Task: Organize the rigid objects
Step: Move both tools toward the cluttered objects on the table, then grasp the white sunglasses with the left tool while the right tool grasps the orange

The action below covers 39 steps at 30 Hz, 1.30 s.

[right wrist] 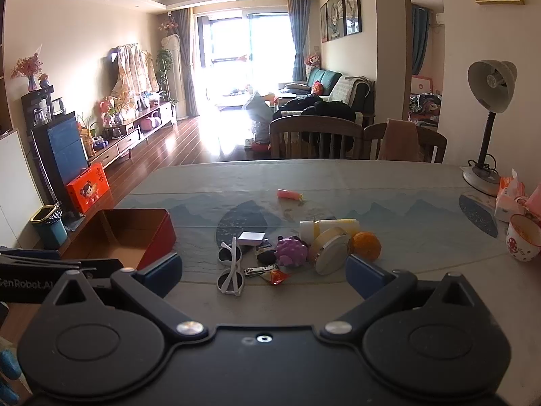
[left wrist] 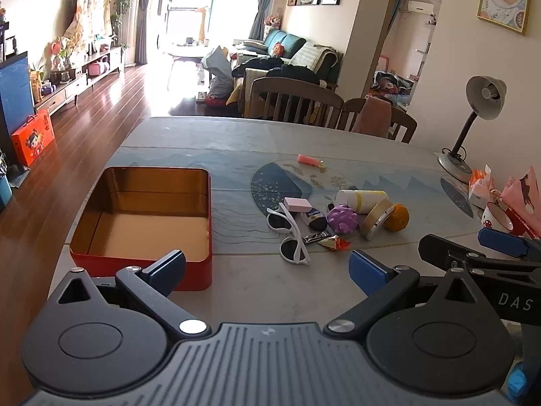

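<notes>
An open red tin box [left wrist: 145, 216] with a gold inside sits on the table at the left; it also shows in the right wrist view [right wrist: 135, 237]. A cluster lies to its right: white sunglasses [left wrist: 290, 237], a pink block [left wrist: 297, 204], a purple spiky ball [left wrist: 343, 219], a white and yellow bottle [left wrist: 360, 200], a round gold tin [left wrist: 377, 218], an orange [left wrist: 397, 217], nail clippers [left wrist: 316, 237] and a candy wrapper [left wrist: 334, 243]. My left gripper [left wrist: 267, 270] is open and empty before the box. My right gripper [right wrist: 263, 270] is open and empty, near the sunglasses [right wrist: 231, 270].
A pink tube [left wrist: 308, 159] lies farther back on the table. A desk lamp [left wrist: 473, 118], tissue pack [left wrist: 481, 186] and a mushroom-print cup [right wrist: 522, 242] stand at the right. Wooden chairs [left wrist: 294, 101] line the far edge.
</notes>
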Each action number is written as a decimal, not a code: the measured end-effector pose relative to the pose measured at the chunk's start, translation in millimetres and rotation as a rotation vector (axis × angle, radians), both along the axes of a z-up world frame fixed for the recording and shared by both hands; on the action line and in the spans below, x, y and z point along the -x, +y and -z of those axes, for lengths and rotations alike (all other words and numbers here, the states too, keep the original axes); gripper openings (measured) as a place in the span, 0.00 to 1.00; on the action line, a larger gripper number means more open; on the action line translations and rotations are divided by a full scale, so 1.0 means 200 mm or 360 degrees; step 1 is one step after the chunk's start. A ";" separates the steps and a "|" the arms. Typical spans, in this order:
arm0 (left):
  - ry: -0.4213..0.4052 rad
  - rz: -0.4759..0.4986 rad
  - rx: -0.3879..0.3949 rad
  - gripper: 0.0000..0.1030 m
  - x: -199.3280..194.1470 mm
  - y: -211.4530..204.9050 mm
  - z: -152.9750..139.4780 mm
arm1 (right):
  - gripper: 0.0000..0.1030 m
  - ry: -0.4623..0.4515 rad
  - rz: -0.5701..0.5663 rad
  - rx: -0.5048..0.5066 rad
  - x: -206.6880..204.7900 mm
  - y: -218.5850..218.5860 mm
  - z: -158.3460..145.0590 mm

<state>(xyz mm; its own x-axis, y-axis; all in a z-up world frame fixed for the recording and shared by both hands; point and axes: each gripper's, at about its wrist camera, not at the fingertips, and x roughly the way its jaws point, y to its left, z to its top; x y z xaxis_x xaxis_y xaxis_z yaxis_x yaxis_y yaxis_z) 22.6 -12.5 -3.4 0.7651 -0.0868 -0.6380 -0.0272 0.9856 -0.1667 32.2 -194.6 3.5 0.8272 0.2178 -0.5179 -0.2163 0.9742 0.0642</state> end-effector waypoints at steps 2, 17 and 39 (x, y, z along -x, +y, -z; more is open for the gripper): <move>0.0005 -0.0008 -0.0007 1.00 -0.02 -0.01 0.00 | 1.00 0.0007 0.0006 -0.0009 -0.02 -0.02 0.00; 0.0117 -0.0055 -0.0023 1.00 -0.30 -0.12 0.09 | 1.00 -0.0003 0.0148 -0.0104 -0.28 -0.31 0.05; 0.0357 -0.0079 -0.0118 1.00 -0.77 -0.36 0.39 | 0.93 0.0330 -0.0129 0.0307 -0.84 -0.58 0.40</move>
